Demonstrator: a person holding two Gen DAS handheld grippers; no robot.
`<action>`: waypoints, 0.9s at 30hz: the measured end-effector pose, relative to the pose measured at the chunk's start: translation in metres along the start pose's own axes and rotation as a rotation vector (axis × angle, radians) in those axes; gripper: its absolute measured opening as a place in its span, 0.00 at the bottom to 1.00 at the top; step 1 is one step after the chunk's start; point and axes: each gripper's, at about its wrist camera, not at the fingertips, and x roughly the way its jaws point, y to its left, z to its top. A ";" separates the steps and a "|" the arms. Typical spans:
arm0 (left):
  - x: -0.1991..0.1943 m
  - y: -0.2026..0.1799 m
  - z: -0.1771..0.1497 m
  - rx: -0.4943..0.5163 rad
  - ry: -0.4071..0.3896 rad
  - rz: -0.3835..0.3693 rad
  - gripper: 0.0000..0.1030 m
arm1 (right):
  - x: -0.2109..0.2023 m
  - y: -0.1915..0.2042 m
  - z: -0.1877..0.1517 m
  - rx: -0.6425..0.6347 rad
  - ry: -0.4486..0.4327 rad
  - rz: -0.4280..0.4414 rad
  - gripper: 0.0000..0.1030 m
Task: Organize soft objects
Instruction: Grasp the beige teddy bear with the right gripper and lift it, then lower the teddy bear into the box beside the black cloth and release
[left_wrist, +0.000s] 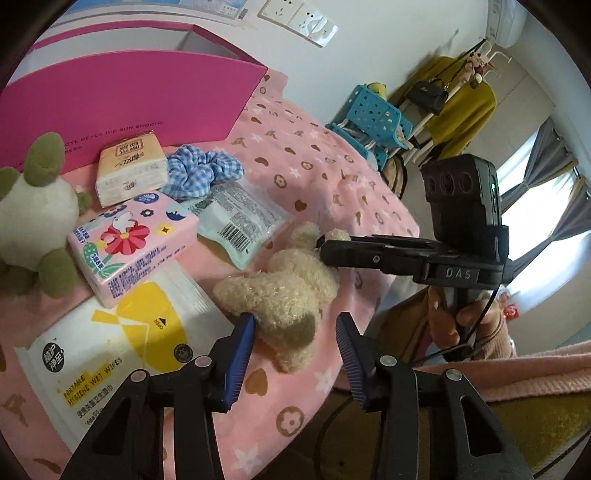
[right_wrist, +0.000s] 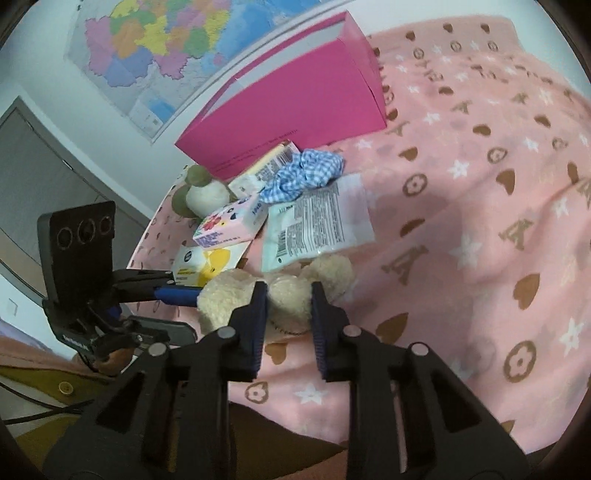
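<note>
Two claws: both are down at one cream plush toy (left_wrist: 284, 295) near the front edge of the bed (left_wrist: 332, 173).
Progress: early, by my judgement; every soft thing lies loose on the pink blanket and I see nothing inside the magenta box (left_wrist: 122, 99) at the far side, though its inside is mostly hidden.
Left to do: the blue gingham scrunchie (left_wrist: 201, 171), the white-and-green plush (left_wrist: 33, 214) at far left, the tissue packs (left_wrist: 133, 240), the wet wipes pack (left_wrist: 110, 354) and the pale sachet (left_wrist: 240, 221) all wait unsorted.
Left claw (left_wrist: 295, 354): half spread; one blue pad touches the toy's near lobe, the other stands clear of it, so nothing is clamped.
Right claw (right_wrist: 288, 314): narrowed around the toy's middle lobe, pads at its sides; it looks like grasping the plush toy.
Toy's place: on the blanket, just in front of the sachet, between the two claws, its far end toward the right claw's tips.
Next need: likely a firm hold, then a lift toward the box.
</note>
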 end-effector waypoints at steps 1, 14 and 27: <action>-0.001 -0.001 0.001 0.002 -0.005 0.002 0.44 | -0.001 0.001 0.001 -0.001 -0.007 0.004 0.23; -0.034 -0.011 0.041 0.051 -0.148 0.054 0.44 | -0.036 0.040 0.058 -0.161 -0.159 0.011 0.22; -0.074 -0.001 0.113 0.073 -0.307 0.186 0.44 | -0.032 0.059 0.151 -0.288 -0.265 0.034 0.22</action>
